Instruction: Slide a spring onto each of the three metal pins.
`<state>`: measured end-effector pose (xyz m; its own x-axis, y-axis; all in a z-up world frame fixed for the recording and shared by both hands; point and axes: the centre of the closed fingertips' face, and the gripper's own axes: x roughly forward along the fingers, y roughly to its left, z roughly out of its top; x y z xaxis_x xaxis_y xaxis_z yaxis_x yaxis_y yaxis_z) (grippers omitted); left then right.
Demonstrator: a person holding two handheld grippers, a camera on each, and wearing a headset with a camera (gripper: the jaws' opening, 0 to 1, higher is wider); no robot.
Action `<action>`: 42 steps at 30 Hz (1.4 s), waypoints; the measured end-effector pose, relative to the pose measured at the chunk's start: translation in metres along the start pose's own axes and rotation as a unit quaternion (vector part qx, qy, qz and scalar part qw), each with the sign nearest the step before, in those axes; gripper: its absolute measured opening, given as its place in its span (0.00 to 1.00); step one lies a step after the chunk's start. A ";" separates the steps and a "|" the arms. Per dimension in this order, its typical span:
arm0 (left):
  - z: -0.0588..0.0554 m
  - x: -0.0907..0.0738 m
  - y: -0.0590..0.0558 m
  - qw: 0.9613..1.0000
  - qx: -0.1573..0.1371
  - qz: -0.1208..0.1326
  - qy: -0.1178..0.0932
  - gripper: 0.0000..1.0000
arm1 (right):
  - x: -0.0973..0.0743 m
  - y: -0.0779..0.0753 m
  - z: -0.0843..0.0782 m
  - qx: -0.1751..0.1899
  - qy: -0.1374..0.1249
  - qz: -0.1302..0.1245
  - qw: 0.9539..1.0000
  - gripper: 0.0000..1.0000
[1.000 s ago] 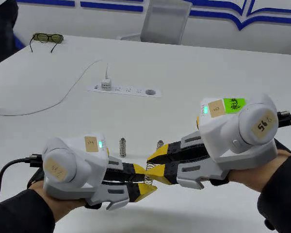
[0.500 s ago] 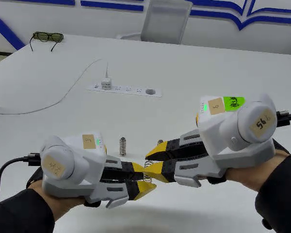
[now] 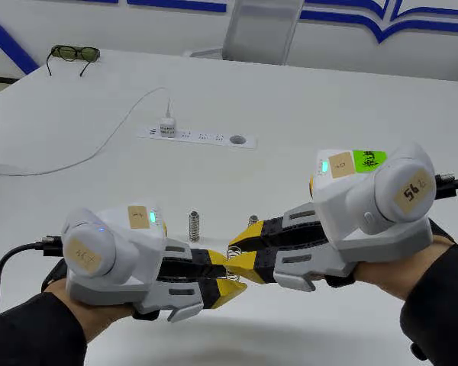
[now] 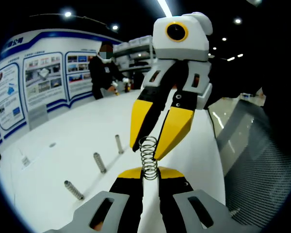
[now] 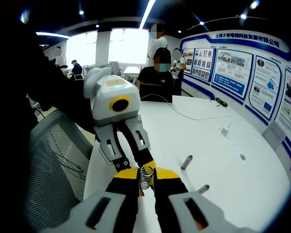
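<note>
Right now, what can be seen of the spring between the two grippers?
The spring is a small, open coil of bare silvery wire, and it looks straight and unbent. It bridges the two gripper tips: one end sits in the yellow-tipped jaws of the left gripper, the other between the yellow jaw tips of the right gripper. It appears to be held clear of the white table.

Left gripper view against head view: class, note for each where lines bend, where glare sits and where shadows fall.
Head view: table edges run straight, light is even, soft shadows lie under the left hand-held gripper and right hand-held gripper. Left gripper view: fisheye bows the wall posters and the table, ceiling lamps flare white, the spring is sharp.
</note>
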<state>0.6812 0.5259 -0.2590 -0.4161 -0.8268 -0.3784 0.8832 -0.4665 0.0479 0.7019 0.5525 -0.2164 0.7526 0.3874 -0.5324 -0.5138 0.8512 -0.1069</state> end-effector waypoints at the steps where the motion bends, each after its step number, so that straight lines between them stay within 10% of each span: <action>1: 0.000 0.000 0.000 1.000 0.000 0.000 0.000 0.11 | 0.000 0.000 0.000 0.002 -0.001 0.000 1.000 0.12; 42: -0.013 -0.032 0.026 0.996 -0.057 0.062 -0.017 0.42 | -0.030 -0.041 -0.015 0.033 0.004 -0.063 0.997 0.12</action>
<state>0.7207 0.5447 -0.2578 -0.3067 -0.8869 -0.3454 0.9466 -0.3220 -0.0138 0.6943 0.5005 -0.2082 0.8065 0.2732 -0.5244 -0.3868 0.9145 -0.1184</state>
